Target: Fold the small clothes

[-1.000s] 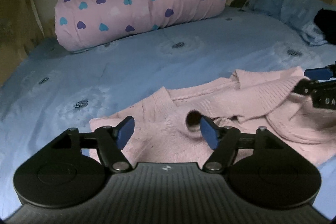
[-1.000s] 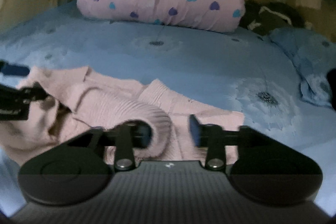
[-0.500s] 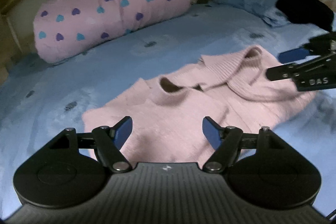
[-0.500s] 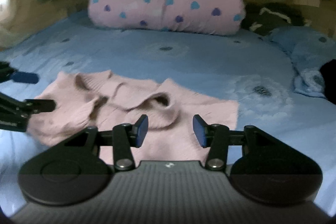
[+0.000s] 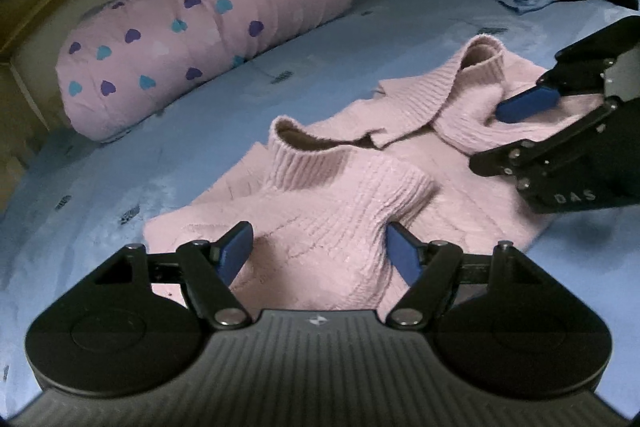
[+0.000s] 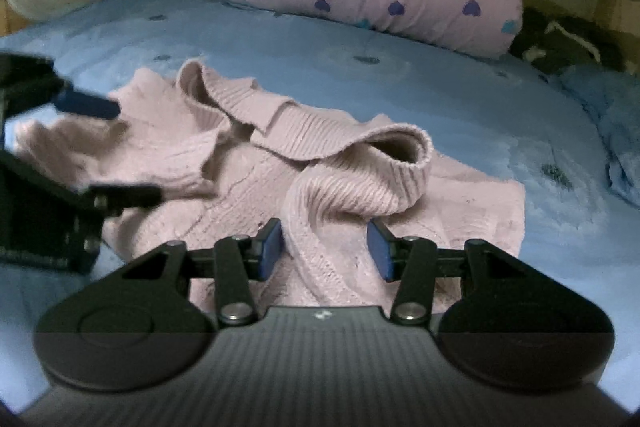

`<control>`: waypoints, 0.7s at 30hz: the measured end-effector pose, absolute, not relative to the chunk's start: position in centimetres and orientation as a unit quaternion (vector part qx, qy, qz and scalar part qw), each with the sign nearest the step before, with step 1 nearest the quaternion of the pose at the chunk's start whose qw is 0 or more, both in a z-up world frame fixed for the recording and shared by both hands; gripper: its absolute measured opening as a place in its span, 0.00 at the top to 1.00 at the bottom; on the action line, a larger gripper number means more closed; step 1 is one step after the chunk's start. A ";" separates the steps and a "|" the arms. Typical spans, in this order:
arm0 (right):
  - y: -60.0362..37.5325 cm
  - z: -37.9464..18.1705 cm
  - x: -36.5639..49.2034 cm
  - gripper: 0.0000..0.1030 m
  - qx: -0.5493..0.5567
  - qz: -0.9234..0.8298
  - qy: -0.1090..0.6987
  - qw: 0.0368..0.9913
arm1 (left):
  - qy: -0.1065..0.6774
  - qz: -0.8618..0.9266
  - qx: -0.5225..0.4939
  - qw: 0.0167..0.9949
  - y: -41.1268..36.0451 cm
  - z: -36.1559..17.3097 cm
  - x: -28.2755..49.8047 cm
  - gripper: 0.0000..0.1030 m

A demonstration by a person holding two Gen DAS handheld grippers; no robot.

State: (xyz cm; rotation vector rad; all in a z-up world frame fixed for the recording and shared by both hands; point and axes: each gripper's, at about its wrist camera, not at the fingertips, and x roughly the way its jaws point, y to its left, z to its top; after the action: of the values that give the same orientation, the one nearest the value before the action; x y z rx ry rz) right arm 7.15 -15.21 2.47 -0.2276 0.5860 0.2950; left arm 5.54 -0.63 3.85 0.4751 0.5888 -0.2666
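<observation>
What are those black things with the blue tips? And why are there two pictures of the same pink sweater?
A person holds a grabbing tool in each hand. Each tool has a camera that looks out along its tongs, so you get two pictures: one from the left tongs and one from the right tongs. A pink sweater lies on a blue bed sheet, and a rolled heart-patterned quilt is behind it. Both tongs are open. One sleeve lies between the left tips and the other sleeve between the right tips. Nothing is squeezed yet.
</observation>
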 end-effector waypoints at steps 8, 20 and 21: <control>-16.7 2.8 8.4 0.85 -0.076 0.133 0.279 0.948 | 0.284 -0.119 0.191 0.932 -0.5 4.6 6.9 0.83; -23.8 3.1 11.5 0.88 0.032 0.013 0.259 0.965 | 0.282 0.005 0.128 0.951 6.5 6.4 12.0 0.82; -24.5 2.8 11.9 0.87 0.048 0.004 0.264 0.963 | 0.284 0.018 0.117 0.951 7.2 6.5 12.4 0.82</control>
State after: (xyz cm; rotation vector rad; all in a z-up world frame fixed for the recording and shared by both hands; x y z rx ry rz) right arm 11.87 -24.53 2.79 0.0976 0.5345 0.0078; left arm 12.41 7.20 6.46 0.2387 0.5780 0.0362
